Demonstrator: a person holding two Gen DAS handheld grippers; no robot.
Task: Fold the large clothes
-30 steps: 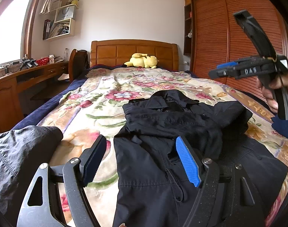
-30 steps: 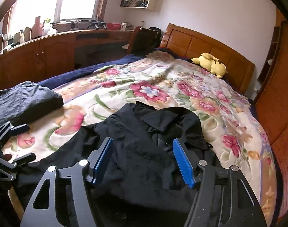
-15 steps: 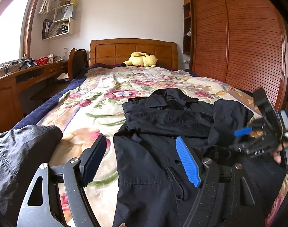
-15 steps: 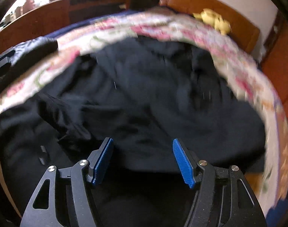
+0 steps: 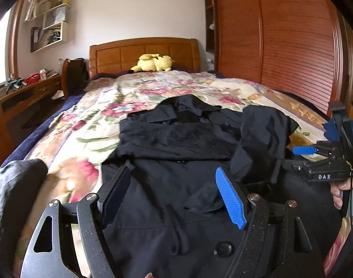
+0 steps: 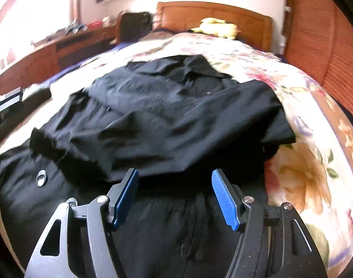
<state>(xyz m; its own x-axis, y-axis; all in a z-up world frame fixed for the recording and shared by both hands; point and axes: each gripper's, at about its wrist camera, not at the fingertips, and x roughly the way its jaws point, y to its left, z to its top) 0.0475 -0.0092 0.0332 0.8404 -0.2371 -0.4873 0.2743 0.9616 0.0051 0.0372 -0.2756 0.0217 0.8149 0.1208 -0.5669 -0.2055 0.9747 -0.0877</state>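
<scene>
A large black coat (image 5: 176,139) lies front up on the floral bedspread (image 5: 88,125), collar toward the headboard, with its right sleeve (image 5: 262,139) folded over the body. My left gripper (image 5: 171,185) hovers open over the coat's lower front, nothing between its pads. My right gripper (image 5: 299,157), held by a hand (image 5: 338,190), sits low at the coat's right edge. In the right wrist view the right gripper (image 6: 176,197) is open just above the coat (image 6: 165,115), below the folded sleeve's edge.
A second dark garment (image 5: 11,197) lies at the bed's near left corner. A yellow plush toy (image 5: 153,62) rests by the wooden headboard (image 5: 120,53). A wardrobe (image 5: 280,46) stands close on the right, a desk (image 5: 18,97) and chair (image 5: 72,76) on the left.
The right gripper dropped from high on the right to just above the coat's right side. The left gripper shifted rightward over the coat. Both stayed open; the coat has not moved.
</scene>
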